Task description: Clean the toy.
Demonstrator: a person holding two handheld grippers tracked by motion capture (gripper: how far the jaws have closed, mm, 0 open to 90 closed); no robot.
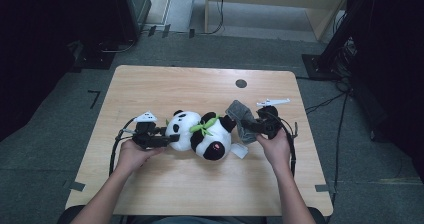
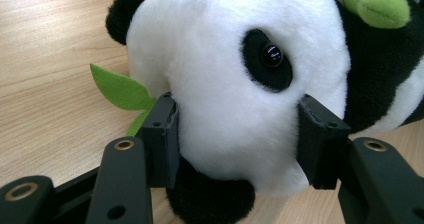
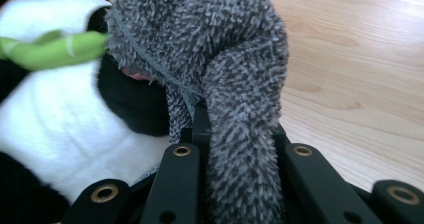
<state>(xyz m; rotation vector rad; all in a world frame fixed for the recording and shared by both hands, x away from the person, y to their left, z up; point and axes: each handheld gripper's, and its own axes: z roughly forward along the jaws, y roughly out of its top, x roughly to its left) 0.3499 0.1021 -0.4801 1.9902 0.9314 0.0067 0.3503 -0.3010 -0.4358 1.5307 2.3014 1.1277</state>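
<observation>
A black-and-white plush panda (image 1: 202,132) with a green bamboo sprig (image 1: 205,125) lies on its back in the middle of the wooden table (image 1: 150,84). My left gripper (image 1: 167,140) is shut on the panda's white head (image 2: 235,79); both black pads (image 2: 162,139) press into the fur on either side. My right gripper (image 1: 250,128) is shut on a grey fuzzy cloth (image 1: 241,118). That cloth (image 3: 220,69) rises from between the jaws and drapes over the panda's black foot (image 3: 132,106).
A white tag (image 1: 240,151) lies on the table by the panda's lower side. A dark round hole (image 1: 241,83) marks the tabletop at the back. Cables trail from both grippers. Dark equipment stands around the table on the floor.
</observation>
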